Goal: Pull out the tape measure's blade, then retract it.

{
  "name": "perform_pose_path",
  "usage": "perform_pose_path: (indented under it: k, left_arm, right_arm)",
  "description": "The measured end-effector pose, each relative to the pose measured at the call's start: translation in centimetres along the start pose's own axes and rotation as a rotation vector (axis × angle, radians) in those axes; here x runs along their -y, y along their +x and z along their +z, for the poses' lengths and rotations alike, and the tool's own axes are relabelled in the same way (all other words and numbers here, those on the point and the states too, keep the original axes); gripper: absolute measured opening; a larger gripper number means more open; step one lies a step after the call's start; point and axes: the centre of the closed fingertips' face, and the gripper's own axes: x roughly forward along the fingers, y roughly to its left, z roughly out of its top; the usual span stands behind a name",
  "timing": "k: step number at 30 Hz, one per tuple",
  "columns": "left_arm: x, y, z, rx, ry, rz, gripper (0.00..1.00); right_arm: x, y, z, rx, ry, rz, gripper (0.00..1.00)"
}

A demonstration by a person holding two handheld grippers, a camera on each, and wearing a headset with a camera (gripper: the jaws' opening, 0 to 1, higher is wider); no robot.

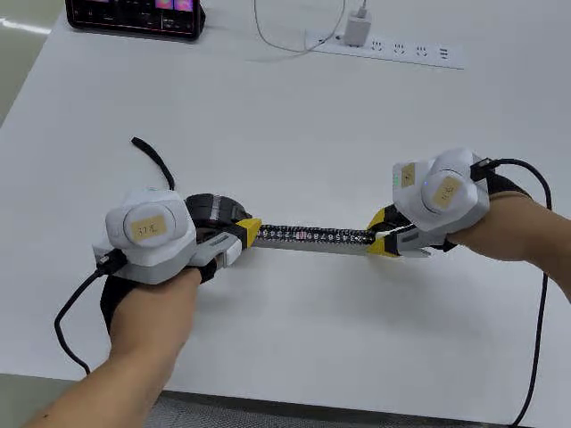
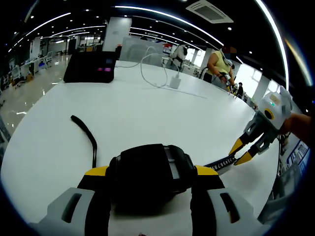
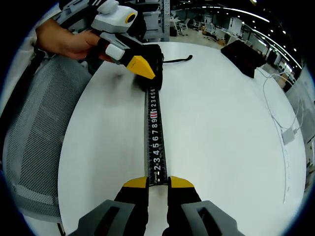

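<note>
Gripping the left gripper (image 1: 234, 227) with a hand (image 1: 152, 308), down low and close on the left side of the white table (image 1: 294, 107). Squeezing the black tape measure (image 2: 147, 172) between the two yellow-tipped jaws, one jaw on each side of the case. Sitting the case on the table, a bit left of the middle. Trailing a thin black strap (image 1: 153, 159) from the case, back and to the left across the table top.

Stretching the blade (image 1: 312, 236) out of the case to the right in a flat, straight line. Showing white numbers on black along its top, with one small red patch. Running low over the table, but hard to tell if touching it.

Pinching the far end of the blade with the right gripper (image 1: 384, 234), both yellow jaws closed tight on the tip. Holding that gripper with the other hand (image 1: 508, 227) at the right.

Seeing, far back on the table, a dark device (image 1: 134, 16) with little lit marks, then a looping white cable (image 1: 268, 40), then a white charger (image 1: 357, 28) plugged into a long white power strip (image 1: 406, 49).
</note>
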Motion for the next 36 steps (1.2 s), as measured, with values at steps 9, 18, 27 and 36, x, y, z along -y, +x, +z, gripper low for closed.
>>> perform_pose_path:
  k: [9,18,27,36]
  left_arm:
    - [0.0,0.0,0.0,0.000,-0.003,0.000,0.61]
    - [0.0,0.0,0.0,0.001,-0.009,-0.001,0.62]
    - [0.0,0.0,0.0,0.002,-0.011,-0.001,0.62]
    - [0.0,0.0,0.0,0.003,-0.011,-0.001,0.62]
  right_arm:
    - [-0.1,0.4,0.9,0.008,-0.005,0.007,0.10]
    - [0.0,0.7,1.6,0.023,-0.004,0.009,0.10]
    - [0.0,1.0,2.3,0.034,-0.006,0.010,0.10]
    - [-0.1,1.4,2.9,0.048,-0.001,0.011,0.10]
